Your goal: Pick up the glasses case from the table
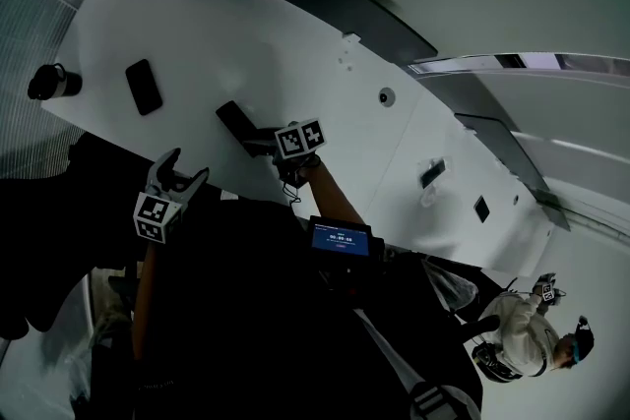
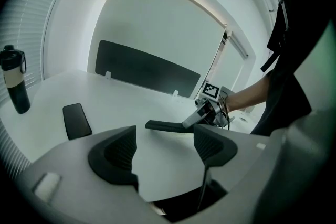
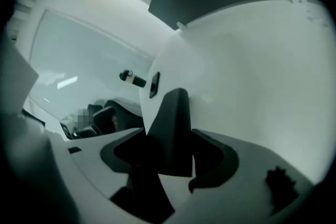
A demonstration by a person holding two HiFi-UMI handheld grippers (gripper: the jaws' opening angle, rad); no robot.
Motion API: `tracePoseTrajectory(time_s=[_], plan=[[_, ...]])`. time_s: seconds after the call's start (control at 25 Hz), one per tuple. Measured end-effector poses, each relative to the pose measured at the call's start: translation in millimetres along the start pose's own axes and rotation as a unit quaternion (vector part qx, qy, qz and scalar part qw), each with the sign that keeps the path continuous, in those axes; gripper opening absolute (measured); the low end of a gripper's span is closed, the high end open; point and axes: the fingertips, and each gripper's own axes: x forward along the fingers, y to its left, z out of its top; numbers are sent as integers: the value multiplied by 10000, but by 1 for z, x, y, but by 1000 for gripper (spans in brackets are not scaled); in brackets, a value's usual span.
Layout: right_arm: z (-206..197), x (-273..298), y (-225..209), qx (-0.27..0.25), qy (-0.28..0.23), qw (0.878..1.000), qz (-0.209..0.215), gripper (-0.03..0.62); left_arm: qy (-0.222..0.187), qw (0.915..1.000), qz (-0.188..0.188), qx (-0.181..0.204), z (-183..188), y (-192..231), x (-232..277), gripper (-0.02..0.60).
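The glasses case (image 1: 234,121) is a long black case near the front edge of the white table (image 1: 295,44). My right gripper (image 1: 262,144) is shut on its near end. The right gripper view shows the case (image 3: 172,123) wedged between the jaws of the right gripper (image 3: 168,157) and pointing away over the table. From the left gripper view, the case (image 2: 164,126) sticks out leftward from the right gripper (image 2: 202,115); whether it rests on the table I cannot tell. My left gripper (image 1: 178,174) hangs open and holds nothing, off the table's edge and left of the case, as the left gripper (image 2: 165,152) view also shows.
A flat black slab (image 1: 144,86) lies left of the case, and a dark bottle (image 1: 51,82) stands at the table's left end. A dark divider panel (image 2: 147,68) runs along the far side. A lit screen (image 1: 341,239) sits below my right arm. A person (image 1: 527,334) stands at lower right.
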Motion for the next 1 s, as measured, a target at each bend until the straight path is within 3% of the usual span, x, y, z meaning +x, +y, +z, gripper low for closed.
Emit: tracePoseTrajectory(time_s=[0.08, 0.12, 0.16, 0.32, 0.4, 0.48, 0.52, 0.56, 0.6, 0.68, 0.72, 0.76, 0.84, 0.88, 1.0], plan=[[16, -9, 17, 244, -496, 9981, 282, 285, -15, 9999, -59, 88, 5, -2, 2, 348], [21, -12, 20, 372, -663, 9966, 304, 191, -36, 9999, -88, 88, 6, -3, 4, 348], [22, -13, 18, 485, -718, 9959, 244, 171, -53, 9999, -116, 27, 6, -2, 9, 348], [4, 0, -3, 719, -478, 9961, 181, 148, 191, 9971, -149, -725, -18, 11, 42, 345], [7, 2, -1, 773, -563, 9951, 245, 141, 309, 9960, -104, -830, -24, 18, 49, 345], [4, 5, 3, 315, -320, 9990, -14, 138, 407, 9951, -114, -889, -27, 20, 53, 345], [-3, 8, 4, -244, 21, 9991, -332, 125, 502, 9941, -139, -951, -31, 20, 55, 345], [-11, 12, 2, -980, 448, 9914, -743, 102, 617, 9928, -167, -1018, -37, 20, 58, 347], [-20, 17, 0, -1759, 871, 9738, -1152, 5, 722, 9913, -191, -1082, -44, 19, 61, 347], [-29, 25, 0, -2925, 1416, 9318, -1615, 6, 848, 9892, -237, -1168, -52, 17, 65, 348], [-29, 29, 3, -3176, 1478, 9219, -1657, 6, 876, 9889, -260, -1168, -53, 16, 66, 348], [-27, 33, 5, -3236, 1447, 9206, -1636, 20, 888, 9891, -281, -1138, -53, 15, 66, 348], [-23, 37, 11, -3249, 1387, 9219, -1592, 172, 893, 9899, -317, -1053, -52, 14, 66, 348], [-22, 39, 13, -3377, 1450, 9158, -1619, 207, 889, 9902, -327, -1028, -51, 14, 65, 348], [-29, 49, 10, -3967, 2005, 8788, -1738, 257, 829, 9904, -303, -1063, -51, 13, 61, 348]])
